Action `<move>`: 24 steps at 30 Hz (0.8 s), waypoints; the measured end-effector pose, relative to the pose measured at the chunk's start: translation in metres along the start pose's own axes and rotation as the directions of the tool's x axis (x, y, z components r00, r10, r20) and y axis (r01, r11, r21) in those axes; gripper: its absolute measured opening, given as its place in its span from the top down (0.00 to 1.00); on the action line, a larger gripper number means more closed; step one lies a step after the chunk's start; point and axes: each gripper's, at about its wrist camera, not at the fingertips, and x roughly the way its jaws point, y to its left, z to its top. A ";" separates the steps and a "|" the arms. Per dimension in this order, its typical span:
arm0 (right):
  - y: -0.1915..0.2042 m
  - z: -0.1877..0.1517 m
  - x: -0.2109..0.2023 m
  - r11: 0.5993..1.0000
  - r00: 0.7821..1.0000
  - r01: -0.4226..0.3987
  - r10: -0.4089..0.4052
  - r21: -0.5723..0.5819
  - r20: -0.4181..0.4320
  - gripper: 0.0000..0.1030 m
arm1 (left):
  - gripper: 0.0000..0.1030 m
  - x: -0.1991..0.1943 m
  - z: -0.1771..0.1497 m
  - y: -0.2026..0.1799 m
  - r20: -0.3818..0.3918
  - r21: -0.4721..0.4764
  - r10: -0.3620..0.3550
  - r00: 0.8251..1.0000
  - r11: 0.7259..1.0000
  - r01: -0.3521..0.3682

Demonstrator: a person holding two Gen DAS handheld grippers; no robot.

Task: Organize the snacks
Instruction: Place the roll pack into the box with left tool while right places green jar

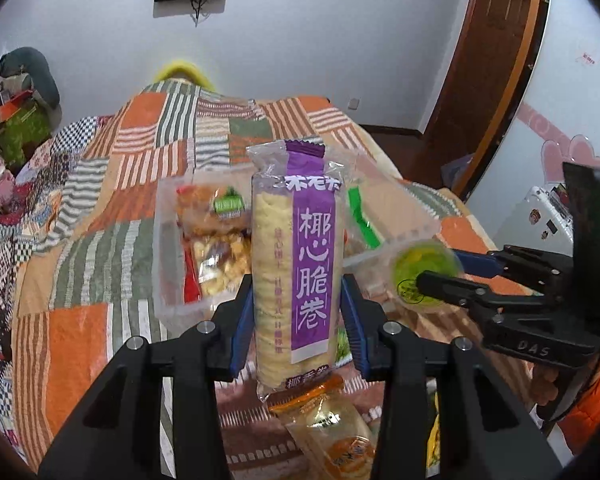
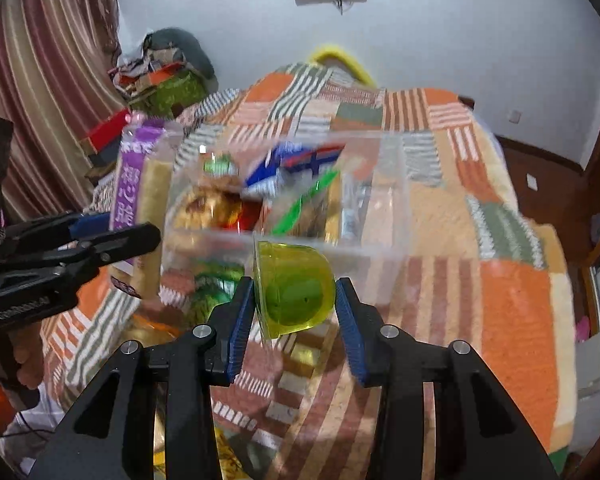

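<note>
Meanwhile, left gripper (image 1: 298,308) is clamping the purple wafer pack (image 1: 296,264), right gripper (image 2: 296,304) is pinching the green jelly cup (image 2: 294,288) near the clear bin's (image 2: 388,200) front edge; slick cup risks slipping.

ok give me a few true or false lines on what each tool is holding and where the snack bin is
1. The left tool grips a purple-labelled pack of wafer rolls. True.
2. The right tool holds a red jelly cup. False: the jelly cup is yellow-green.
3. The clear plastic bin already has snack packets in it. True.
4. The bin stands on a bare wooden table. False: it sits on a patchwork bedspread.
5. The wafer pack is lying flat inside the bin. False: it is held upright in front of the bin.
</note>
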 end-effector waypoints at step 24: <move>-0.022 0.040 0.035 0.989 0.989 0.144 -0.145 0.034 0.031 0.63 | 0.65 0.067 0.058 0.003 0.018 0.055 0.038 0.999 0.998 -0.039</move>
